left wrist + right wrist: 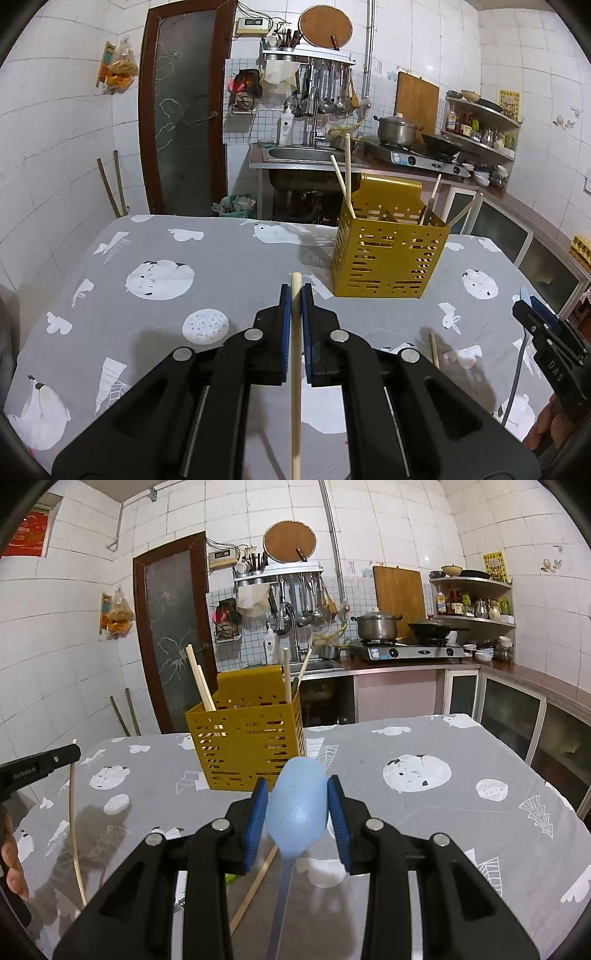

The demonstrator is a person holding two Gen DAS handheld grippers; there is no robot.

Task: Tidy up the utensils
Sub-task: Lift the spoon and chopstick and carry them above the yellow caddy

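Blue-padded left gripper [296, 295] clamped tight on a pale wooden chopstick [296, 387], right gripper [296, 794] pinching a light-blue plastic spoon [297, 801] by its bowl. Both hovering over the grey animal-print tablecloth [236, 266], yellow perforated metal utensil caddy [388, 254] just ahead. Few chopsticks already inside; one loose chopstick [434, 349] left on the cloth.

You hold a pale, matt wooden chopstick [296, 369] in the left gripper [296, 295], whose pads are ribbed blue rubber. Your right gripper [297, 794] clamps a smooth, faintly glossy light-blue plastic spoon [297, 805]. The perforated yellow caddy [388, 254] looks like painted metal; the tablecloth [221, 280] is matt printed fabric.
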